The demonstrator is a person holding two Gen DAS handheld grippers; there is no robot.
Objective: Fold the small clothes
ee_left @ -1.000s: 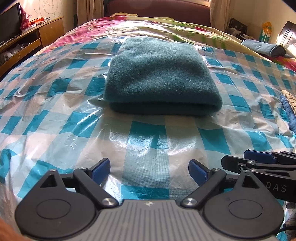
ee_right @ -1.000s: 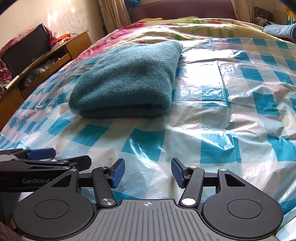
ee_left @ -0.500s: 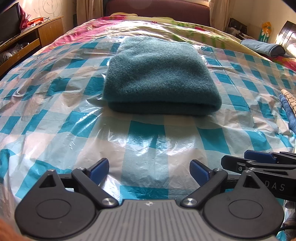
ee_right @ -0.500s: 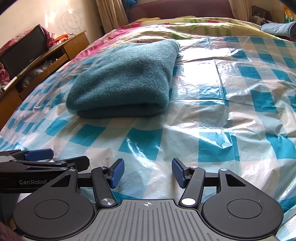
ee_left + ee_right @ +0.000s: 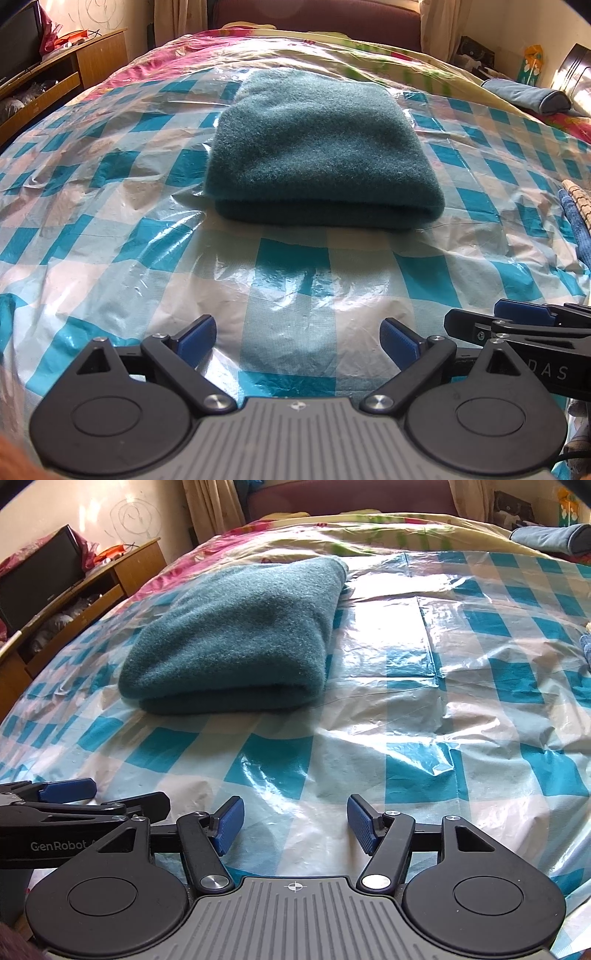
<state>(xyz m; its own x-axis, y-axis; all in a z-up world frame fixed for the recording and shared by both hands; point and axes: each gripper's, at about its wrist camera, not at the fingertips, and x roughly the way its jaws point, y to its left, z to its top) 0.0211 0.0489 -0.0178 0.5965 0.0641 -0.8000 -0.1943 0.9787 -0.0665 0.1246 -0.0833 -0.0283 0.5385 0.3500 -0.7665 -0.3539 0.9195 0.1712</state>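
**Folded teal cloth ahead of both empty grippers**

Left gripper (image 5: 297, 334) has its jaws wide, nothing held, low over the checked plastic sheet (image 5: 110, 229). The teal cloth (image 5: 317, 147) lies straight ahead of it, farther up the bed, apart from the fingers. Right gripper (image 5: 295, 821) is just beside the left one, also spread and empty; from it the cloth (image 5: 236, 635) sits far-left, so the left gripper is better lined up. Cloth's long axis runs near-to-far. It looks already folded: thick, fuzzy, doubled layers, rounded fold on the near edge. Fold likely finished.
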